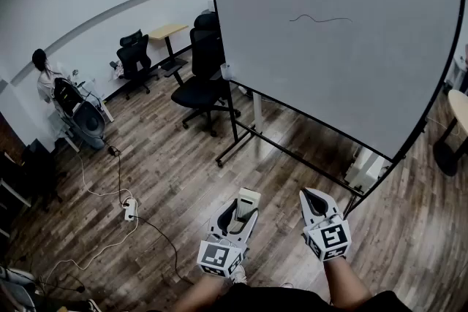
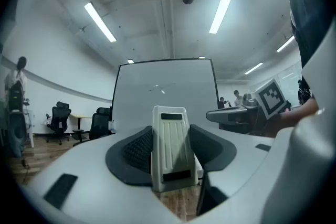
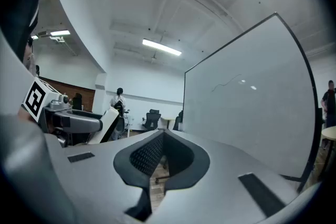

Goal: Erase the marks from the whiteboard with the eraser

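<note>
Eraser (image 1: 248, 199) is sitting between the jaws of your left gripper (image 1: 241, 215). You are clamping it there, low in front of you and above the wooden floor (image 1: 168, 157). In the left gripper view the eraser's (image 2: 170, 148) pale ribbed body is standing upright, filling the gap, with a dark pad (image 2: 137, 150) pressing against each side. You are holding your right gripper (image 1: 314, 199) just beside it. Its jaws are meeting at the tips with nothing between them, as the right gripper view (image 3: 162, 135) is showing.

The whiteboard (image 1: 329, 77) is standing ahead of you on a dark frame, well apart from both grippers, so the eraser is not touching it. A thin wavy black mark (image 1: 320, 19) is running across its upper part, and the right gripper view is catching it (image 3: 224, 82) too. Black office chairs (image 1: 202, 77) are standing to the left of the board.
</note>
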Action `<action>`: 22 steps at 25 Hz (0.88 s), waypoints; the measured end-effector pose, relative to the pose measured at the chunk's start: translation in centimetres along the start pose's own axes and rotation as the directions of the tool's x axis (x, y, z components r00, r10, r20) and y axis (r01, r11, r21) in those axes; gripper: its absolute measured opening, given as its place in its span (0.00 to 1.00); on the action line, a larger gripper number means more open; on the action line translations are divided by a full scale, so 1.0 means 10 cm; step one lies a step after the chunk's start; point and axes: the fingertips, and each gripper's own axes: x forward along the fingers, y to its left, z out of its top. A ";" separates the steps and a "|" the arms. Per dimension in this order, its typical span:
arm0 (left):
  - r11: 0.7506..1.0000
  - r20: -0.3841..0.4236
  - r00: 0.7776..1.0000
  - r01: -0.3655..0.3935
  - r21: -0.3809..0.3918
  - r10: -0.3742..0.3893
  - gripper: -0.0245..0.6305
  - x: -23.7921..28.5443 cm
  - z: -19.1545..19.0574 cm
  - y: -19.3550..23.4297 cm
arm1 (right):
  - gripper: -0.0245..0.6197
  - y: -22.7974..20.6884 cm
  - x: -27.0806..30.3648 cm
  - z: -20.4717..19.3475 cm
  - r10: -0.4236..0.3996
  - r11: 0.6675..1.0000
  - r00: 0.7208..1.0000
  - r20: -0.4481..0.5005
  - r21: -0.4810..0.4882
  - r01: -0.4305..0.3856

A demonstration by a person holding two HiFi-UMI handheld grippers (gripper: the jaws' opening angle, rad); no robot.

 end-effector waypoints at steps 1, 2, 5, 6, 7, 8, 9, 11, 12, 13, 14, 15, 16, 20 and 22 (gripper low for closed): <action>1.000 0.009 1.000 0.000 0.007 0.000 0.41 0.02 0.03 0.01 | 0.07 -0.01 0.03 0.03 0.001 1.000 1.000 0.006 -0.012 -0.001; 1.000 0.016 1.000 0.000 0.013 0.000 0.41 0.05 0.06 0.02 | 0.07 -0.02 0.06 0.06 0.002 1.000 1.000 0.011 -0.023 -0.002; 1.000 0.025 1.000 0.003 0.015 -0.003 0.41 0.09 0.10 0.06 | 0.07 -0.02 0.15 0.07 0.005 0.999 1.000 0.011 -0.033 -0.004; 1.000 0.025 1.000 0.004 0.013 -0.004 0.41 0.09 0.10 0.08 | 0.07 0.00 0.18 0.05 0.007 1.000 1.000 0.010 -0.030 -0.006; 1.000 0.025 1.000 0.004 0.010 -0.004 0.41 0.10 0.11 0.10 | 0.07 0.01 0.22 0.04 0.008 1.000 1.000 0.008 -0.027 -0.008; 1.000 0.026 1.000 0.003 0.006 -0.003 0.41 0.10 0.11 0.13 | 0.07 0.01 0.26 0.03 0.007 1.000 1.000 0.007 -0.024 -0.007; 1.000 0.027 1.000 0.001 0.002 -0.001 0.41 0.10 0.11 0.16 | 0.07 0.02 0.29 0.02 0.005 1.000 1.000 0.006 -0.021 -0.005; 1.000 0.025 1.000 -0.001 -0.004 0.001 0.41 0.09 0.09 0.22 | 0.07 0.02 0.34 0.00 0.000 1.000 1.000 0.003 -0.015 0.000; 1.000 0.023 1.000 -0.001 -0.007 0.002 0.41 0.09 0.08 0.25 | 0.07 0.02 0.37 -0.01 -0.003 1.000 1.000 0.001 -0.013 0.003; 1.000 0.023 1.000 -0.003 -0.011 0.003 0.41 0.10 0.08 0.29 | 0.07 0.02 0.40 -0.01 -0.006 1.000 1.000 0.001 -0.012 0.006; 1.000 0.023 1.000 -0.004 -0.015 0.005 0.41 0.11 0.07 0.34 | 0.07 0.02 0.44 -0.02 -0.011 1.000 1.000 0.003 -0.011 0.011; 1.000 0.023 1.000 -0.007 -0.019 0.007 0.41 0.13 0.07 0.40 | 0.07 0.01 0.49 -0.03 -0.019 1.000 1.000 0.006 -0.007 0.019; 1.000 0.023 1.000 -0.009 -0.023 0.009 0.41 0.15 0.07 0.46 | 0.07 0.01 0.54 -0.05 -0.029 1.000 1.000 0.011 0.000 0.029; 0.999 0.025 1.000 0.003 -0.035 -0.002 0.41 0.21 0.05 0.69 | 0.07 0.02 0.69 0.00 -0.066 0.998 0.997 0.034 0.022 0.065; 0.999 0.032 0.999 0.024 -0.034 -0.023 0.41 0.25 0.05 0.79 | 0.07 0.02 0.77 0.04 -0.080 0.997 0.996 0.043 0.022 0.079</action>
